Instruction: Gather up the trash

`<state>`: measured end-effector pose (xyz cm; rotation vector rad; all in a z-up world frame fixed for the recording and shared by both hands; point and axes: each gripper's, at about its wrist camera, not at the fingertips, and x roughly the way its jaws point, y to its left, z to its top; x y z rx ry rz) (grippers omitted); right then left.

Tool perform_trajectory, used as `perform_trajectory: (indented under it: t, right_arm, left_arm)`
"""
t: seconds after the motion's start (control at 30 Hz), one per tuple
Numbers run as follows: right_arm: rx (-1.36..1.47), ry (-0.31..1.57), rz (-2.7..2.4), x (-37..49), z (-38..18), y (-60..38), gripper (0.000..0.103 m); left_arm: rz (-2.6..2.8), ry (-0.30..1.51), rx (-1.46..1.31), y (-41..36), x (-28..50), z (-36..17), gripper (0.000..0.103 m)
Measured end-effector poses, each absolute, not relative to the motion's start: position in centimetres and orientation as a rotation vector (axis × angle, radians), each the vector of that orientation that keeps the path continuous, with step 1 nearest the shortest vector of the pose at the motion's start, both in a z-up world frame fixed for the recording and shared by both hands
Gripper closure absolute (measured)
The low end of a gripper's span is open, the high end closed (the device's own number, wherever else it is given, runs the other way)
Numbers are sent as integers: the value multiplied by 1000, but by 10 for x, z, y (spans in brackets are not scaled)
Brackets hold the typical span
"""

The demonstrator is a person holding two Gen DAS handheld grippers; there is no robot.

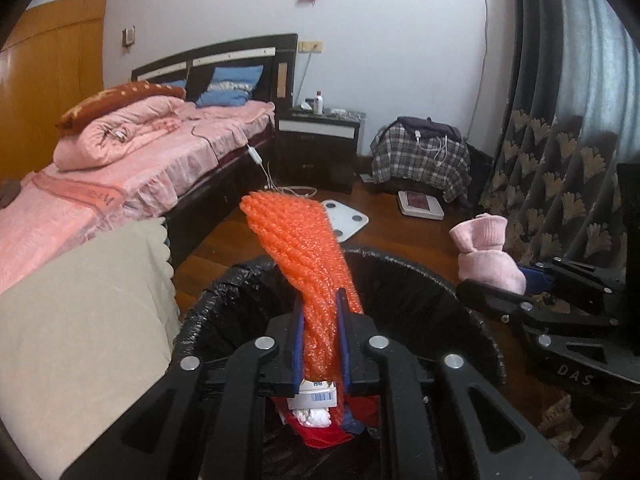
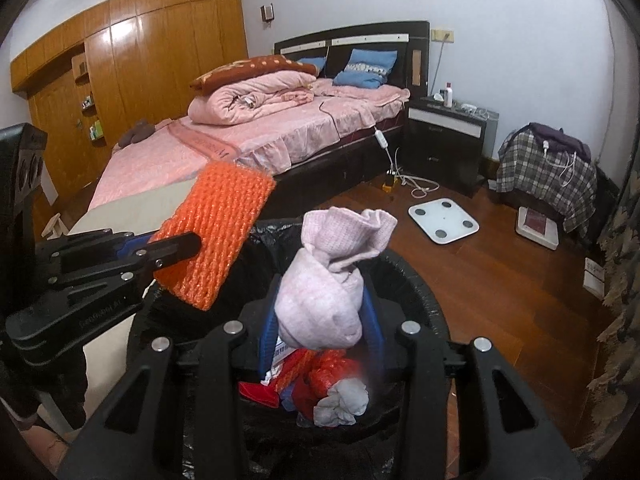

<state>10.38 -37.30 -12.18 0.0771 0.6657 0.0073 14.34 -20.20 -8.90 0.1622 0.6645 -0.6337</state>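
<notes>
My left gripper is shut on an orange foam net sleeve, held over the trash bin with its black liner. The sleeve also shows in the right wrist view, with the left gripper clamping it. My right gripper is shut on a rolled pink sock, also above the bin. The sock shows in the left wrist view at the right. Inside the bin lies trash: red wrappers, a crumpled tissue, a white label box.
A bed with pink covers stands left. A beige-covered surface is next to the bin. On the wooden floor lie a white scale, a second scale and cables. Nightstand, plaid-covered item, curtain.
</notes>
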Motion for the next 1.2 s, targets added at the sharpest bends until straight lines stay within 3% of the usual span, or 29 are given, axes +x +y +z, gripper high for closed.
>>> perform_trajectory:
  t: [0.03, 0.17, 0.23, 0.27, 0.33, 0.5, 0.7, 1.2]
  right_arm:
    - [70, 669, -5, 106, -124, -374, 49]
    - [74, 666, -28, 106, -126, -378, 31]
    - [72, 654, -42, 102, -125, -380, 15]
    - [73, 651, -46, 101, -123, -380, 12]
    - [85, 651, -46, 98, -118, -379, 9]
    - [129, 631, -26, 85, -97, -372, 6]
    - [138, 599, 5, 66, -71, -353, 5]
    - [133, 543, 45, 29, -24, -315, 5]
  left_arm:
    - [-635, 669, 155, -200, 146, -90, 85]
    - [-619, 679, 134, -188, 152, -91, 67]
    - [-608, 679, 121, -179, 153, -88, 56]
    - [-600, 674, 118, -177, 153, -86, 45]
    - [-577, 656, 117, -170, 150, -80, 39]
    - [-528, 624, 101, -146, 137, -60, 19]
    - [-444, 595, 92, -119, 114, -35, 8]
    - [-321, 536, 71, -73, 53, 0, 7]
